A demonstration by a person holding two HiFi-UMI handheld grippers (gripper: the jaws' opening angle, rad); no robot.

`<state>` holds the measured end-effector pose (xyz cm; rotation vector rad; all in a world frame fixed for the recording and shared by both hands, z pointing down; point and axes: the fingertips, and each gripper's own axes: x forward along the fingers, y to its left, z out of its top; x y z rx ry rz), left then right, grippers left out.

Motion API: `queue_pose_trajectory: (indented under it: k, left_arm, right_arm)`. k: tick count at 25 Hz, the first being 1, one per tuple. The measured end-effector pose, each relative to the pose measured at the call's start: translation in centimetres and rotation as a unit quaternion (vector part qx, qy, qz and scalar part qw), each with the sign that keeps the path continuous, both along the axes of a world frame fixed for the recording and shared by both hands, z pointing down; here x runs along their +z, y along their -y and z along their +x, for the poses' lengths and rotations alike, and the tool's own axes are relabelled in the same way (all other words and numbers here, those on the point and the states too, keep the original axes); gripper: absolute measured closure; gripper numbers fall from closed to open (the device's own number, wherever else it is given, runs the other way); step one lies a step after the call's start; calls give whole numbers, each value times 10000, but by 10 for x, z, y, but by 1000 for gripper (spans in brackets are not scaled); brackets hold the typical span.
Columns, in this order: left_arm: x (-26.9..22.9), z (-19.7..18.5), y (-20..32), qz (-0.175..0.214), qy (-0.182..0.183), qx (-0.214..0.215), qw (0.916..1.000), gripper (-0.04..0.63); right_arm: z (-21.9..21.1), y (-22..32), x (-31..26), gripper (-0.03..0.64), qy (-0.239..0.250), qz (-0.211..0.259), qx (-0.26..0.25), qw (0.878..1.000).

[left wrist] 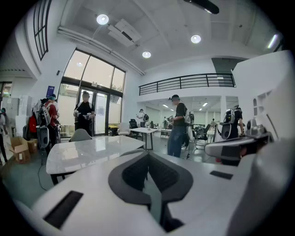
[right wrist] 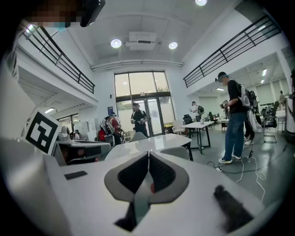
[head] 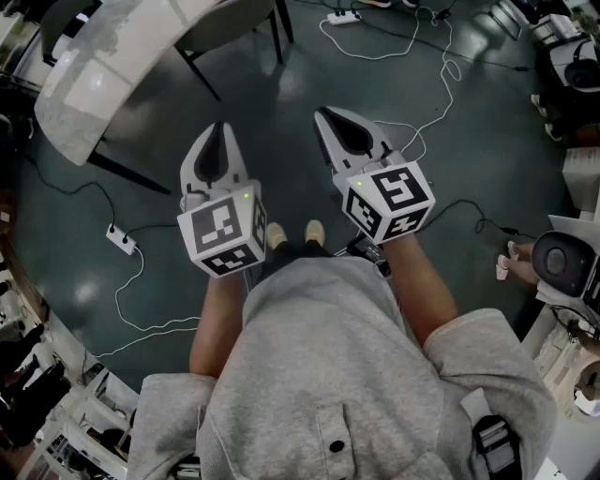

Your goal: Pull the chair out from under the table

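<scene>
While I hold both grippers out level over the dark floor [head: 281, 122], neither touches anything. Left gripper [head: 221, 129]: jaws clenched, nothing between them. Right gripper [head: 326, 116]: jaws clenched too, empty. In each gripper view the dark pads meet along one line, left [left wrist: 148, 156] and right [right wrist: 148, 154].

Chair [head: 234, 23] sits ahead of both jaws at the top of the head view, well apart from the tips. It has a grey seat on black legs, and the left part of the seat is covered by the white desk [head: 89, 80]. It lies roughly between the two jaw lines, a bit nearer the left one.

In the right gripper view the chair's grey back [right wrist: 176, 152] shows just above my closed jaws, right of the tip, against the near edge of the desk [right wrist: 147, 144]. The left gripper view has the desk [left wrist: 87, 150] to the left of the tip.

On the floor there is a power strip [head: 120, 240] with a white cable, left of my left gripper. My shoes [head: 291, 232] show between the two marker cubes. A person in jeans [right wrist: 235, 124] stands off to the right.
</scene>
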<state>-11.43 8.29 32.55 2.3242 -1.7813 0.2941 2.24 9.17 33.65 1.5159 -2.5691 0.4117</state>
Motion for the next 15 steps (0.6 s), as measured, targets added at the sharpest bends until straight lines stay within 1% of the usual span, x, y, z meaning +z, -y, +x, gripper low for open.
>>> queue_pose_trajectory:
  k: [3,7,12,15]
  left_arm:
    - [1,-1,-4,-5,-51,62,10000,580]
    - [1,-5,-13,-47,-27,87,9999,580]
    - [0,-18,-19,-92,-178,188,9996,581]
    - [0,-28,-20,-109,-150,198,9996,581]
  right_arm:
    - [-4,-3,1,592,-53,-26,-29,10000]
    - [-9,-12,-1,592,-33,-30,-25,10000]
    - [-16,-17,-2,592,67,-62,106,9999]
    - [-23,-18,-3,594,101,-76,173,9998]
